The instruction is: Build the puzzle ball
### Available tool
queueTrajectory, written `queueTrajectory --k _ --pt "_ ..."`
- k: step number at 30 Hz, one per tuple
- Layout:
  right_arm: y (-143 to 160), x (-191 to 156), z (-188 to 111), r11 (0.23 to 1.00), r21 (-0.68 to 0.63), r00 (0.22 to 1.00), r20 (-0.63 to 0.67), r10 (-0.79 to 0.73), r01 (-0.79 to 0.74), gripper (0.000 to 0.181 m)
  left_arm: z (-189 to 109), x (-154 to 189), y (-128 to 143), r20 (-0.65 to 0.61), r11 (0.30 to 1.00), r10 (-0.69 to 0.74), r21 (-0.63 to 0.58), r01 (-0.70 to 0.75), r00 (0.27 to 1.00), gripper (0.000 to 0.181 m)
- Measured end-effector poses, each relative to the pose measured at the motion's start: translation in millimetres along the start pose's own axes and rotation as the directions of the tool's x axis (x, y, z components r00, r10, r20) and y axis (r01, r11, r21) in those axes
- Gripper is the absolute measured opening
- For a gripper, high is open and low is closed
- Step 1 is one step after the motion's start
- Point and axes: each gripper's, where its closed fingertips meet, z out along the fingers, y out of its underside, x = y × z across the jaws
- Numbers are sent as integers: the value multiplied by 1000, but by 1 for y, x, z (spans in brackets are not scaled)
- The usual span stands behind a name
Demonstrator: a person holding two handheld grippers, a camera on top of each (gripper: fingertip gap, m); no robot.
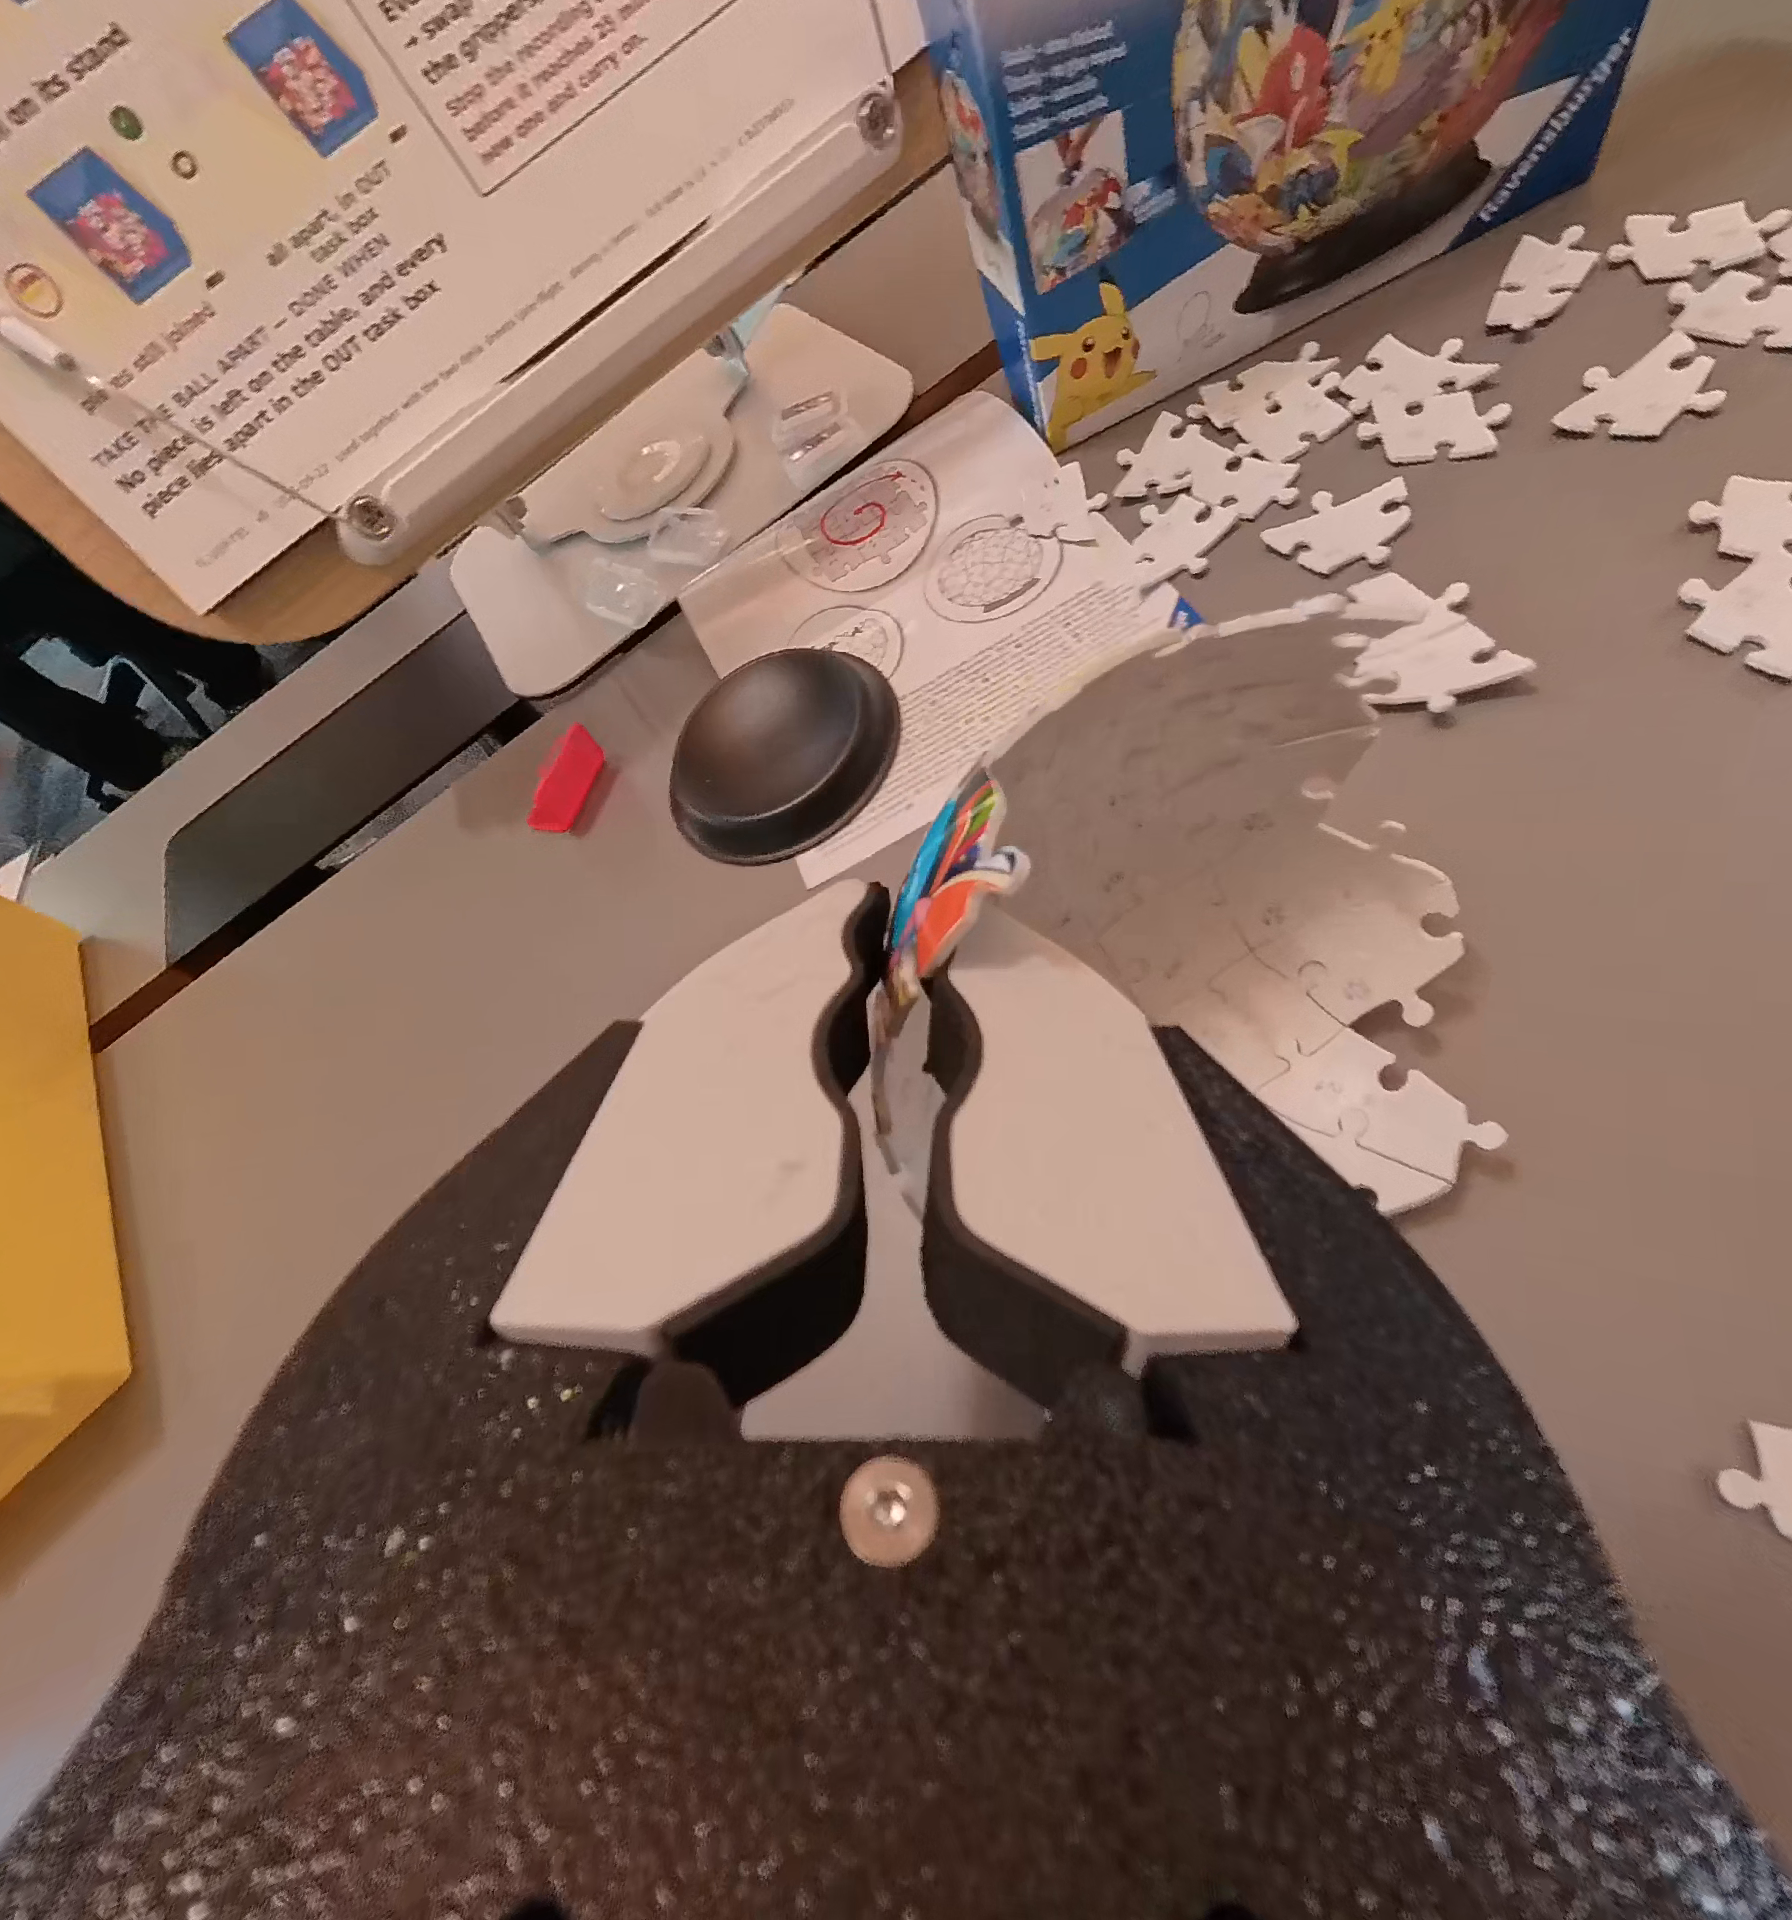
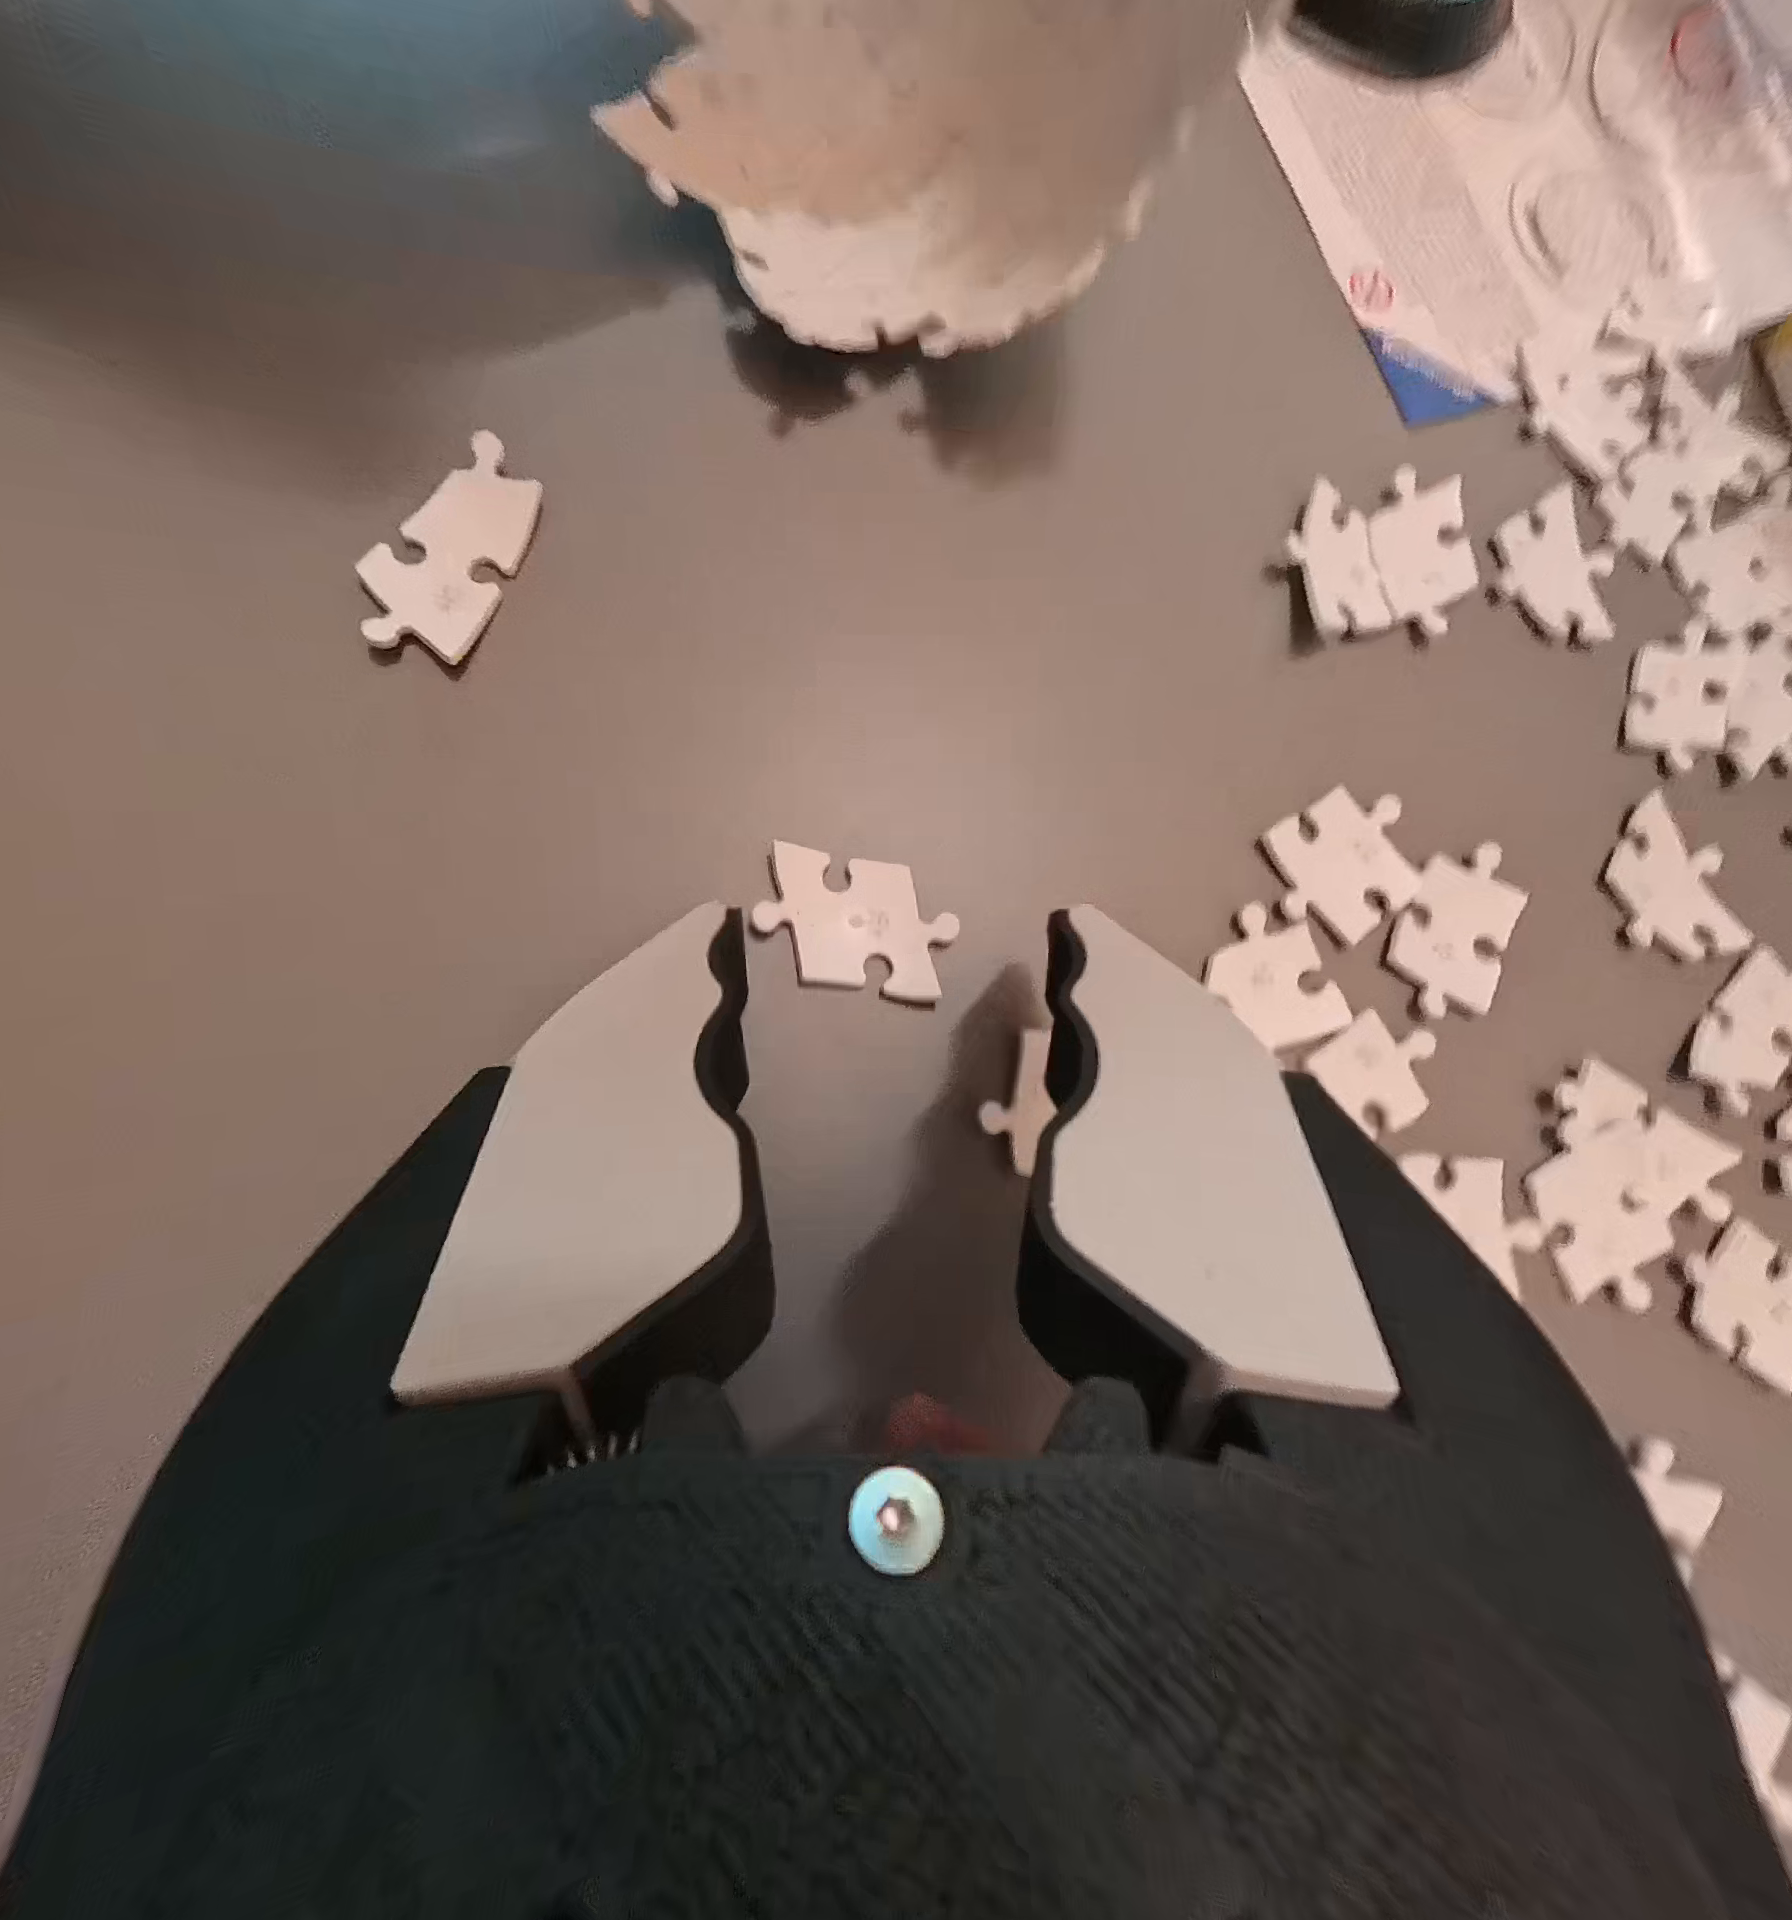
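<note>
Mid-build, roughly: grey bench (image 1: pixel 1598 1039) carries everything. Biggest item is the puzzle box (image 1: pixel 1276 177), standing at the far edge. Next, the partial ball shell (image 1: pixel 1235 883), a curved sheet of joined pieces, white inner face showing, printed side edge-on at the fingers. It looks lifted off the bench, though the lower rim may touch; cannot tell. The left gripper (image 1: pixel 907 997) has its fingers pressed together, pinching the shell's rim. A black stand (image 1: pixel 783 758) sits toward the far edge on an instruction sheet (image 1: pixel 975 582). Loose pieces (image 1: pixel 1391 405), white side up, are scattered near the box.

The right gripper (image 2: pixel 897 935) hovers low over the bench with fingers spread, holding nothing, a single piece (image 2: pixel 861 925) lying flat between the tips; a second piece (image 2: pixel 1022 1101) is just beside the right finger.

Step in hand, likely: fetching the next piece. The next move calls for closing on that thin flat piece by its edges, then lining tabs up with the shell rim.
</note>
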Motion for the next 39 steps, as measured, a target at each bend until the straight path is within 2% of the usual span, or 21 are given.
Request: queueTrajectory --k 2,7,16,20,25,29,32,34,37,39 --pt "-5 0 4 997 56 999 4 -54 53 52 1 6 -2 -11 1000 27 -5 -27 1000 6" --pt "4 -6 5 1000 7 998 59 -31 30 40 1 13 -4 -13 999 52 -9 -53 999 5" --pt "9 -26 -3 994 -55 995 12 95 -94 40 2 13 -4 -8 999 46 -8 -46 999 6" --pt "8 -41 -7 994 -42 995 26 97 -96 41 1 14 -5 -11 999 48 -3 -48 999 5" --pt "1 -36 -18 1000 18 1000 -3 -16 16 44 1 14 -5 -13 999 52 7 -52 999 5" --pt "-5 -34 -12 993 72 993 59 -101 97 44 0 13 -6 -11 998 55 17 -55 998 5" --pt "4 -35 -6 997 10 990 118 -82 81 44 -1 14 -8 -12 998 63 26 -63 998 5" --pt "4 -40 -4 997 11 986 146 -75 74 36 -2 14 -9 -11 997 72 34 -71 997 5" --pt "3 -41 -2 998 -11 992 117 -52 54 33 -1 14 -10 -10 996 76 40 -76 997 5" --pt "3 -40 -1 999 -34 996 82 20 -18 32 0 14 -11 -14 996 77 44 -76 997 5"
